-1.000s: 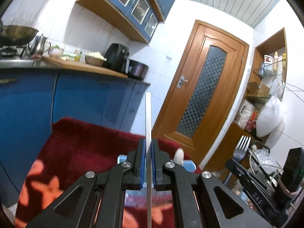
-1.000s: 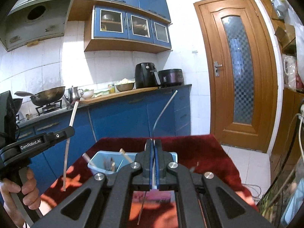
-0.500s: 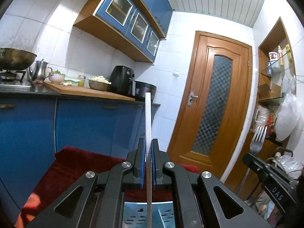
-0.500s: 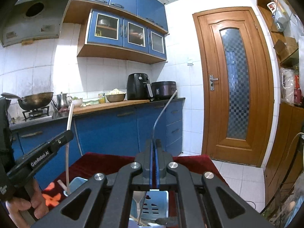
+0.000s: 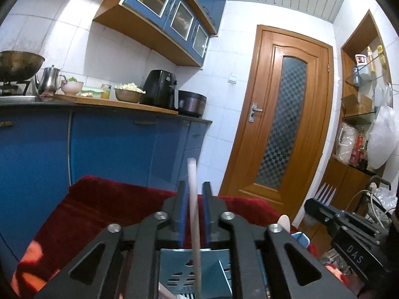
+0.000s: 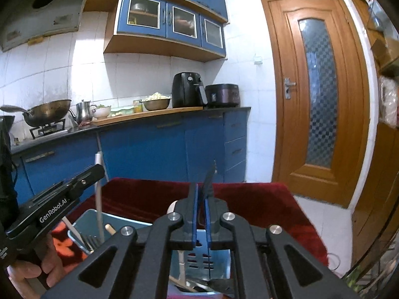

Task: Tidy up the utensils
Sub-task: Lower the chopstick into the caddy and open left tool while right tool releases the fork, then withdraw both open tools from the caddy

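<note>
My left gripper (image 5: 194, 186) is open; a white utensil handle (image 5: 193, 199) stands loose between its fingers, its lower end in the light-blue slotted holder (image 5: 174, 264) below. In the right wrist view the same handle (image 6: 98, 194) stands in the holder's left compartment (image 6: 82, 224) with a fork. My right gripper (image 6: 201, 194) has its jaws slightly apart, with a fork (image 6: 208, 182) standing between them over the holder's right compartment (image 6: 219, 264); its tines (image 5: 324, 194) show in the left wrist view.
The holder stands on a table with a red flowered cloth (image 6: 261, 204). Blue kitchen cabinets (image 6: 154, 149) with a counter, wok and appliances are behind. A wooden door (image 6: 316, 87) is to the right. Shelves with bags (image 5: 361, 137) are at far right.
The left jaws have opened and the white handle has dropped into the holder. The right jaws have parted a little and the fork has slid lower. Both grippers came down toward the holder.
</note>
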Tool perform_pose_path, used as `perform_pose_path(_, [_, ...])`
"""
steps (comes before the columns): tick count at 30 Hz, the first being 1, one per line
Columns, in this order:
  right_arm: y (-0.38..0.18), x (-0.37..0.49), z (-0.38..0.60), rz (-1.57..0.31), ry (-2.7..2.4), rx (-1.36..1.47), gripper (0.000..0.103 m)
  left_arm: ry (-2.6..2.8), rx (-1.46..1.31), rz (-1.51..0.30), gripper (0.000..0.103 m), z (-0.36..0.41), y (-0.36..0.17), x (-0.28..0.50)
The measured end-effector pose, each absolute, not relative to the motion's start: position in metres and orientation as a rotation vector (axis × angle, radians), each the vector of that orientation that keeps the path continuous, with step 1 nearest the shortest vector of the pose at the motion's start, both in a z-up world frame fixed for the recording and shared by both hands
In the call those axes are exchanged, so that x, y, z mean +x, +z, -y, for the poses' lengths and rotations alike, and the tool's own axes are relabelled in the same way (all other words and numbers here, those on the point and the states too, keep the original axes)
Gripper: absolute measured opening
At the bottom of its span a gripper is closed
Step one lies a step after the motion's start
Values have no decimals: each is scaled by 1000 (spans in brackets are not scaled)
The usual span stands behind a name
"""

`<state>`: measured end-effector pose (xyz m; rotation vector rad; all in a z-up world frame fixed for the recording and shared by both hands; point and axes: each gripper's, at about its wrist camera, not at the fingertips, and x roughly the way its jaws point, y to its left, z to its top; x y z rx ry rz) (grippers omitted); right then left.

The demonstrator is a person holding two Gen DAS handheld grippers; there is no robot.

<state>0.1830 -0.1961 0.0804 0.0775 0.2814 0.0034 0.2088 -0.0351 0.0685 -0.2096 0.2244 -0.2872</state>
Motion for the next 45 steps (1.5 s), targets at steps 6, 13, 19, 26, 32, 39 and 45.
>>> perform_pose_path(6, [91, 173, 198, -249, 16, 99, 20, -294, -213, -229, 30, 35, 77, 200])
perform_pose_path(13, [101, 156, 199, -244, 28, 138, 23, -291, -206, -284, 31, 29, 90, 179])
perform_pose_path(19, [104, 135, 198, -267, 40, 165, 24, -276, -189, -366, 31, 22, 93, 159])
perform_pose_path(26, [97, 107, 198, -314, 51, 211, 26, -257, -140, -416, 31, 14, 92, 126])
perform_pose_path(32, [88, 86, 197, -354, 48, 225, 28, -261, -145, -454, 34, 7, 85, 103])
perform_pose_path(39, [75, 65, 192, -393, 60, 232, 30, -237, -136, -509, 36, 1, 70, 89])
perform_pose_path(45, [59, 59, 184, -464, 85, 227, 31, -197, -112, -561, 36, -6, 55, 80])
